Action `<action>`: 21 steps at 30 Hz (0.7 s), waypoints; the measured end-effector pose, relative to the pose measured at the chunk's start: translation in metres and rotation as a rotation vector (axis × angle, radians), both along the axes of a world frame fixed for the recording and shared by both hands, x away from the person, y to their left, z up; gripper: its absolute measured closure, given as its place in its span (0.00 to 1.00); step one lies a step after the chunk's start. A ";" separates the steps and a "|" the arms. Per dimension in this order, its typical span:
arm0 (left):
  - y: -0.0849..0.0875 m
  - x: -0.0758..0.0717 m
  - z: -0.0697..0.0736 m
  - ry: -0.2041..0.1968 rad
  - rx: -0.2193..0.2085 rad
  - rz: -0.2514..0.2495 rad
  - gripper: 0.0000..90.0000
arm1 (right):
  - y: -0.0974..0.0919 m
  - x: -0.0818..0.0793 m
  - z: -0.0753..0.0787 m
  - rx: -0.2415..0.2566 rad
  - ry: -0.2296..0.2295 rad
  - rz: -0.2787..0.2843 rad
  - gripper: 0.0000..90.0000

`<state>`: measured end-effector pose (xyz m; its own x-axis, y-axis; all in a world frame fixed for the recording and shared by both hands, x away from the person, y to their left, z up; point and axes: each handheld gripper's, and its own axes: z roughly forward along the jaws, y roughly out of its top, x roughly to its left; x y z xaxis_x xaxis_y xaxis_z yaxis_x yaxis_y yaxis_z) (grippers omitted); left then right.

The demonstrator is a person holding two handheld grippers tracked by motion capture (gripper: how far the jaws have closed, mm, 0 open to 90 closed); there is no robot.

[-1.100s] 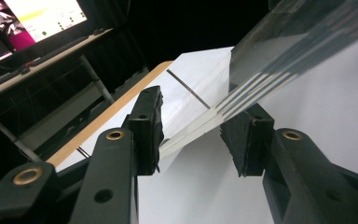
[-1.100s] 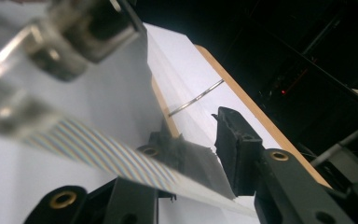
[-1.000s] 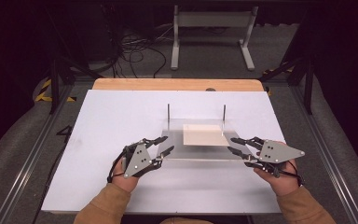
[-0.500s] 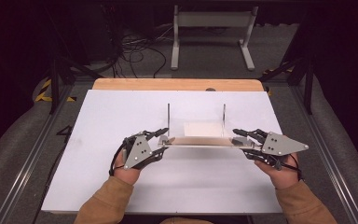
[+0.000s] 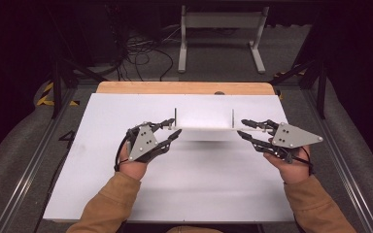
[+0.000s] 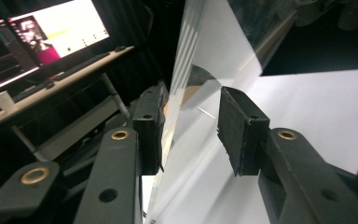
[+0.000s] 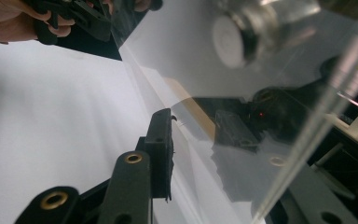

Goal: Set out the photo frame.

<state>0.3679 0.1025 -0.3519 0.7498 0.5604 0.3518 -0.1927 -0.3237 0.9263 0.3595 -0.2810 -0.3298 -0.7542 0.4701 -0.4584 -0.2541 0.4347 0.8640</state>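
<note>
High view first: compared with a second back, the clear acrylic plate (image 5: 204, 128) has come up off the white table (image 5: 126, 194) and gone from tilted to pretty much level, so you see it nearly edge-on, with its two thin metal posts (image 5: 175, 115) sticking up from the top face. Both hands came up a bit with it. Looks like the lift part is basically done and the person is now carrying or repositioning the thing, though where it's headed is anyone's guess.

The left gripper (image 5: 167, 132) has the plate's left end between its jaws, and the right gripper (image 5: 247, 128) has the right end, so the plate hangs straight between the two claws.

Left gripper view: the plate's edge (image 6: 186, 88) runs up between the two black pads (image 6: 235, 130); one pad sits flush against it, the other looks a touch off, but it reads as gripping the plate. Right gripper view: one jaw lies on the near face of the plate (image 7: 242, 93), the other shows through the clear sheet behind it, so that one's clamped on too.
</note>
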 end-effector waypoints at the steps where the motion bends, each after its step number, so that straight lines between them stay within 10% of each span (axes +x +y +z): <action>1: 0.000 0.001 0.002 -0.001 -0.009 0.006 0.68 | 0.001 0.003 0.004 0.008 -0.003 0.008 0.73; 21: 0.020 -0.007 0.039 0.035 -0.119 -0.004 0.67 | 0.010 0.002 0.040 0.041 0.035 0.115 0.81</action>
